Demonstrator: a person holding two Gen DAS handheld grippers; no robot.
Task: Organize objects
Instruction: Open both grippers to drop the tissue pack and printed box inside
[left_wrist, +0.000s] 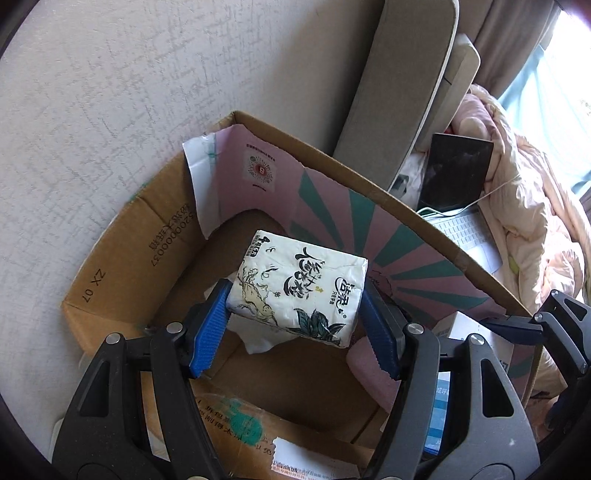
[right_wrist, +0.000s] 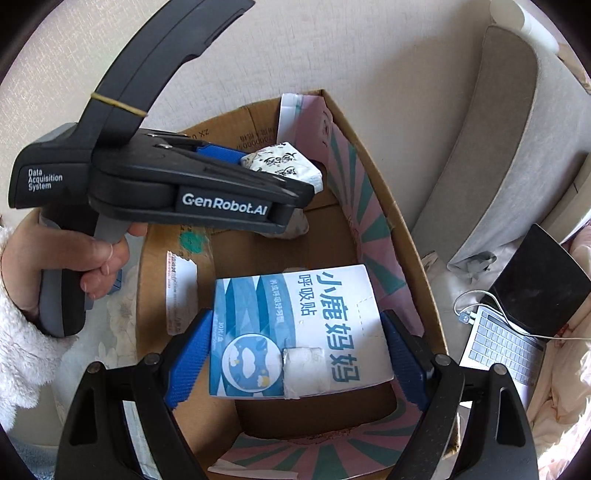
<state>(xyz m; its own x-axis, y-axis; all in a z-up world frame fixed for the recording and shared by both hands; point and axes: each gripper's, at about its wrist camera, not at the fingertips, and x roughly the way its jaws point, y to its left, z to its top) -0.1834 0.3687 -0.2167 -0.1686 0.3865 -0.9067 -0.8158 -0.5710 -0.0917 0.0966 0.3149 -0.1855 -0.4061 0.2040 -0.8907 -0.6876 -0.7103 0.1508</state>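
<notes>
Left tool (left_wrist: 295, 325) clamps a white ink-printed tissue pack (left_wrist: 299, 288); right tool (right_wrist: 295, 358) clamps a blue-and-white box (right_wrist: 295, 328).

The cardboard box (right_wrist: 373, 177) is open on top, its brown floor mostly bare between the two loads. A pink striped liner (left_wrist: 332, 206) crowds the bed side and a crumpled white scrap (left_wrist: 258, 338) lies on the floor. The wall (left_wrist: 92, 110) hems one side, the grey headboard (left_wrist: 399, 85) and laptop (right_wrist: 517, 314) the other.

Black hand-held gripper (right_wrist: 310, 188), ribbed blue pads (left_wrist: 208, 332), fluffy white sleeve (right_wrist: 22, 347).
</notes>
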